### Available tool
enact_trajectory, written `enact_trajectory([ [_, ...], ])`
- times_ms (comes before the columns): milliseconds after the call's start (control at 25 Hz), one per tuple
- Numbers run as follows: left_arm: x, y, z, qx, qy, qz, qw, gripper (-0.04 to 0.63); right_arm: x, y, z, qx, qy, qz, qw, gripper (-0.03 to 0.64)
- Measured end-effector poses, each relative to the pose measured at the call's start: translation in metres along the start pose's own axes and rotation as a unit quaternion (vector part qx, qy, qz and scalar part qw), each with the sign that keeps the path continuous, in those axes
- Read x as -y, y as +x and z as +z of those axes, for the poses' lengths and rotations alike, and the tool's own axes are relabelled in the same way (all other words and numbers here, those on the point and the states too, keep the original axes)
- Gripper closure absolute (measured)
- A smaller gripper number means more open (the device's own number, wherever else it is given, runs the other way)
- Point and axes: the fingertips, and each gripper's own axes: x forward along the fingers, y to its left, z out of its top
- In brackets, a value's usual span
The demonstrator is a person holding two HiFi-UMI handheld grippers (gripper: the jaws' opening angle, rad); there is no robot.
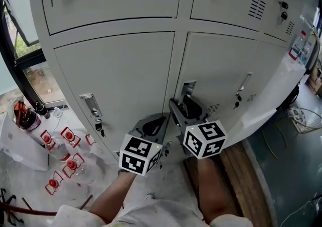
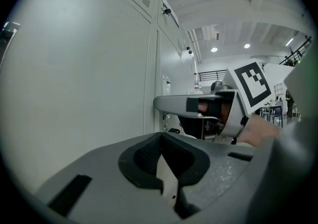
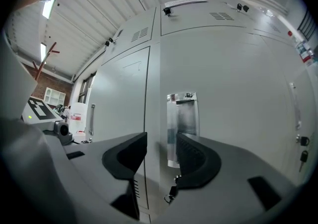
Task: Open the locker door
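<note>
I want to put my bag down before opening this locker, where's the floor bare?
Bare: the wooden strip along the lockers' foot at right, and dark floor beyond it. Crowded: the pale floor at left, with red-capped bottles and a white bag.

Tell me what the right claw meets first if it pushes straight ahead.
Most likely the handle on the door. It sits just ahead of the open right claw, a little toward the jaw on the right of that view. How far off it is I can't tell.
</note>
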Motion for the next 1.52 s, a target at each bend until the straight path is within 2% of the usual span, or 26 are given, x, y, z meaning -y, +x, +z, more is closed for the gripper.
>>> enact_trajectory([
  [240,0.006,-0.003,-0.002,0.003,-0.006,-0.024,0.9997,0.589,-0.002,-0.005,0.0,-0.006,0.003,-0.005,1.0,0.457],
  [840,0.009,0.011,0.006,0.028,-0.048,-0.051,0.9971,0.589,-0.008,-0.054,0.002,0.006,0.008,-0.003,1.0,0.457],
  [1160,0.037,0.017,0.011,0.027,-0.04,-0.042,0.998,0.589,-0.006,-0.095,0.003,0.014,0.008,0.02,1.0,0.457],
  [1520,0.091,0.023,0.01,0.016,-0.028,-0.034,0.9989,0.589,0.011,-0.151,0.005,0.024,0.011,0.033,0.999,0.457],
])
